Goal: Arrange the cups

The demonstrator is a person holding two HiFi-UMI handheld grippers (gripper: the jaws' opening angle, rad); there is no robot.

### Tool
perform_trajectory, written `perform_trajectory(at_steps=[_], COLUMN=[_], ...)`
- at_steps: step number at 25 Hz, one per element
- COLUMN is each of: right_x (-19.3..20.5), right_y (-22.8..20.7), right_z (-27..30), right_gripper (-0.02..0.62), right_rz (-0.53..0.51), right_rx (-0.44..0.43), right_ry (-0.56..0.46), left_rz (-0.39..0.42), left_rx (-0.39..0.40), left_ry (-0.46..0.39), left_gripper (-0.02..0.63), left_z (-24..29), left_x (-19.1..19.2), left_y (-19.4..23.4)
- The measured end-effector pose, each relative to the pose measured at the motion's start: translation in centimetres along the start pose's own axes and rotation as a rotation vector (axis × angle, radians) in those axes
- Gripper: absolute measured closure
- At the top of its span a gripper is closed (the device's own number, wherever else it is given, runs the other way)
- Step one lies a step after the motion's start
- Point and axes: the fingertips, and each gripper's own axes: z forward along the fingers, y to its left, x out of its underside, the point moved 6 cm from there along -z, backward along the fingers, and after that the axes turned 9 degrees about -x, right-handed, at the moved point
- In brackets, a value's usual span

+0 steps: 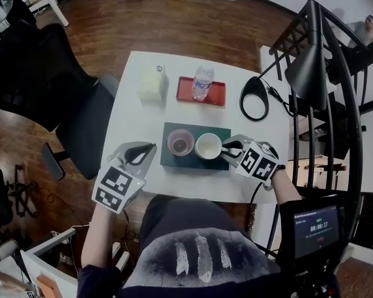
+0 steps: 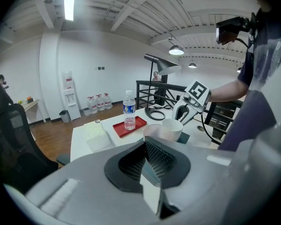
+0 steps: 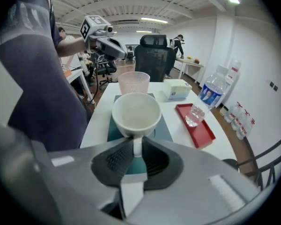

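A black office chair (image 1: 81, 126) stands off the 9 o'clock edge of the white surface (image 1: 137, 129). The left tongs (image 1: 150, 148) hover over the surface at about 7 o'clock. They are clenched on nothing, and their own view shows the ribbed pads pressed together. A pale tissue box (image 1: 151, 84) sits at 11 o'clock. A dark green mat (image 1: 194, 130) lies mid-surface, a little toward 6 o'clock. The pink cup (image 1: 180, 143) stands upright on its left half. The white cup (image 1: 207, 146) is just at the pink cup's 3 o'clock, close beside it and upright, with its handle pointing to 3 o'clock. At 12 o'clock from the mat, a red tray (image 1: 218, 94) carries a clear water bottle (image 1: 202, 82). The right tongs (image 1: 229, 146) reach in from 4 o'clock and are clamped on the white cup's handle, one pad on each side of it. Whether the cup's base rests on the mat cannot be told. A black ring with a cord (image 1: 256, 85) lies at 2 o'clock.
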Motion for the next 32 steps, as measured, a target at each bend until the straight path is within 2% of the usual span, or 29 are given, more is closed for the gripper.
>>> perform_trajectory(at_steps=[6,13,17,19,22,26,27,29,32], right_x=[-0.3,-0.3,-0.3,-0.8,-1.9,-3.4,-3.7,-3.9,-3.6], right_y=[0.3,0.2,-0.1,-0.1,-0.5,-1.2,-1.3,-1.6,-1.4], right_z=[0.0,-0.2,-1.1,-2.2,-4.1,-6.5,-7.1,-8.2,-9.7], right_gripper=[0.541,0.533,0.494,0.494,0.494,0.494,0.499,0.579,0.591], right_rz=[-0.049,-0.047,-0.008,-0.010,-0.026,-0.011,-0.005,0.008,0.046], right_rx=[0.004,0.017,0.009,0.014,0.058,0.106,0.119,0.154,0.163], right_ry=[0.074,0.072,0.009,-0.012,-0.051,-0.166,-0.200,-0.269,-0.357], left_rz=[0.009,0.011,0.009,0.003,0.002,0.012,0.016,0.025,0.031], left_rx=[0.012,-0.004,-0.008,-0.003,0.001,0.015,0.017,0.019,0.023], left_ry=[-0.008,-0.010,-0.012,-0.013,-0.017,-0.014,-0.016,-0.026,-0.026], left_gripper=[0.591,0.591,0.591,0.591,0.591,0.591,0.591,0.591,0.591], left_z=[0.3,-0.2,-0.1,0.0,0.3,1.0,1.1,1.3,1.4], left_x=[-0.5,-0.6,-0.7,-0.9,-1.3,-1.4,-1.5,-2.0,-2.3], left_y=[-0.2,0.2,0.2,0.2,0.2,-0.1,-0.2,-0.2,-0.3])
